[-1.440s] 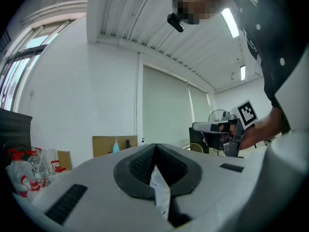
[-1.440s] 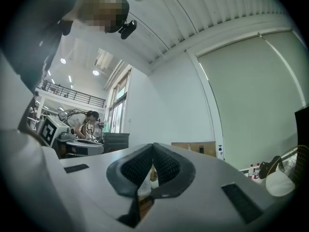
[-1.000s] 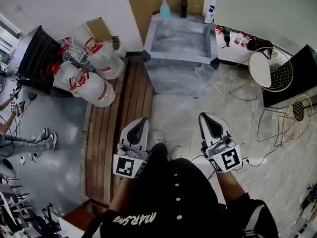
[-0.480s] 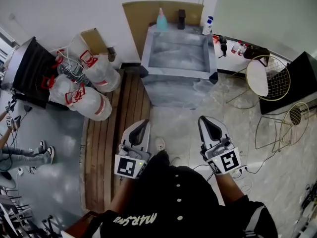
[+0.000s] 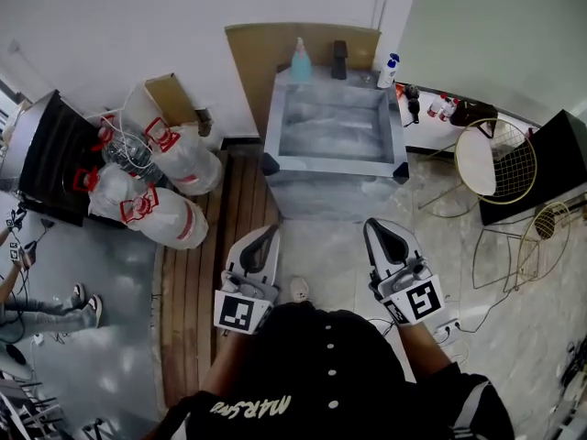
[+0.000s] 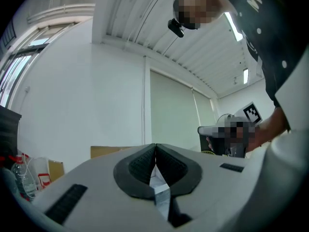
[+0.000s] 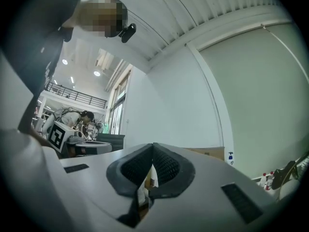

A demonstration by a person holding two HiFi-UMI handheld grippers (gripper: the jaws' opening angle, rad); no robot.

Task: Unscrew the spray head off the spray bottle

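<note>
A teal spray bottle (image 5: pixel 301 60) with a paler spray head stands upright at the back edge of a grey table (image 5: pixel 335 165), against the wall. Both grippers are held side by side over the floor, well short of the table's front edge. My left gripper (image 5: pixel 267 231) is shut and holds nothing. My right gripper (image 5: pixel 377 225) is likewise shut and empty. In the left gripper view the gripper (image 6: pixel 155 151) has its dark pads pressed together and points at the wall. The right gripper view shows the same closed pads on the gripper (image 7: pixel 152 152). The bottle is hidden in both gripper views.
A dark object (image 5: pixel 339 60) and a white bottle with a blue top (image 5: pixel 389 71) stand on the table's back edge, with cardboard (image 5: pixel 257 53) behind. Large water jugs (image 5: pixel 170 177) lie left, beside wooden planks (image 5: pixel 197 273). Gold wire chairs (image 5: pixel 500 154) stand right.
The table has come nearer and lower in the head view as the person walks toward it. Both grippers travel along with the body, still side by side and shut.
</note>
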